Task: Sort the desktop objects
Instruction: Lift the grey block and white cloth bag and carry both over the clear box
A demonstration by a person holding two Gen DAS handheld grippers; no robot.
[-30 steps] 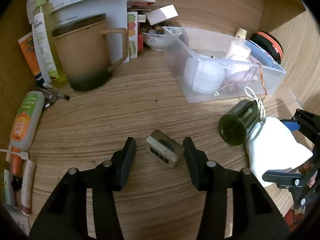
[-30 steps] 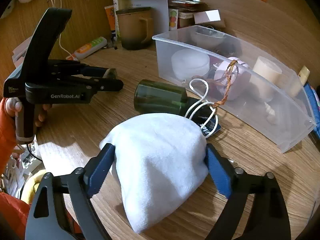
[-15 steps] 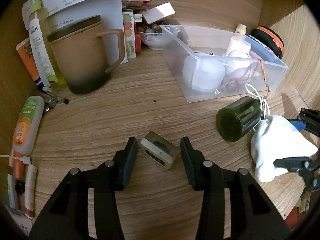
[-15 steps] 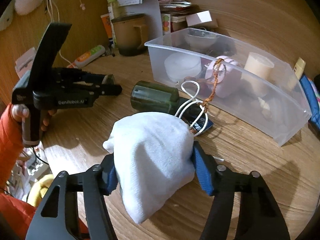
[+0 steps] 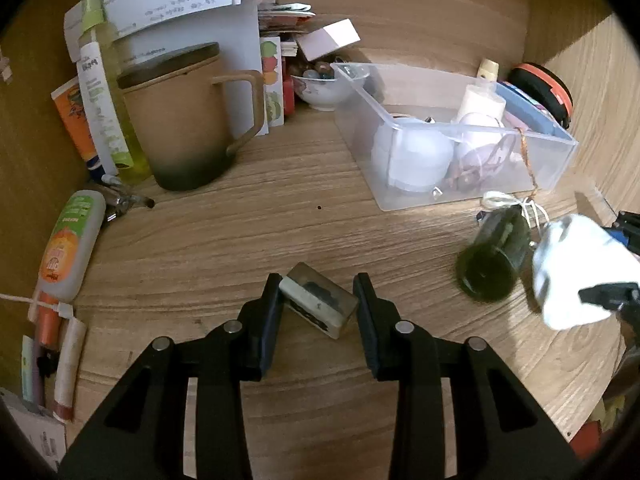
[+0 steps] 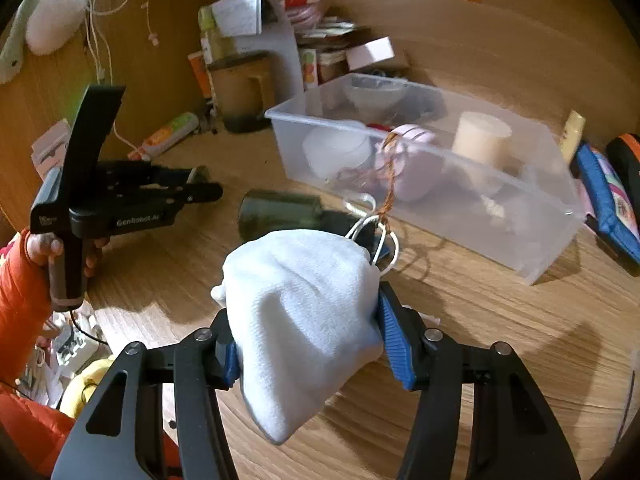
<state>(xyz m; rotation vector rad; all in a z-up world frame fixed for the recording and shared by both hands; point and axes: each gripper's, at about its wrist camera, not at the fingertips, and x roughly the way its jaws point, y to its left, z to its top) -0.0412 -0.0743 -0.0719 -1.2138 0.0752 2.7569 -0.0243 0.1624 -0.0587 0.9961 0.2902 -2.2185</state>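
Note:
A small grey block point(image 5: 318, 305) with a dark top lies on the wooden desk between the fingers of my left gripper point(image 5: 318, 300). The jaws stand close on both sides of it, touching its left corner. My right gripper point(image 6: 308, 332) is shut on a white drawstring pouch point(image 6: 308, 320) and holds it above the desk; the pouch point(image 5: 576, 272) also shows in the left wrist view. A dark green bottle point(image 6: 280, 212) lies on its side just beyond the pouch. A clear plastic bin point(image 6: 536, 256) with several items stands behind it.
A tan mug point(image 5: 180, 120), a yellow-green spray bottle point(image 5: 102, 92) and an orange tube point(image 5: 74, 116) stand at the back left. A lying bottle point(image 5: 70, 244) and small tubes sit at the left edge. A bowl point(image 5: 324, 88), papers and a pencil case point(image 6: 608, 200) crowd the back and right.
My right gripper closed on the white pouch and lifted it off the desk. My left gripper's jaws narrowed around the grey block.

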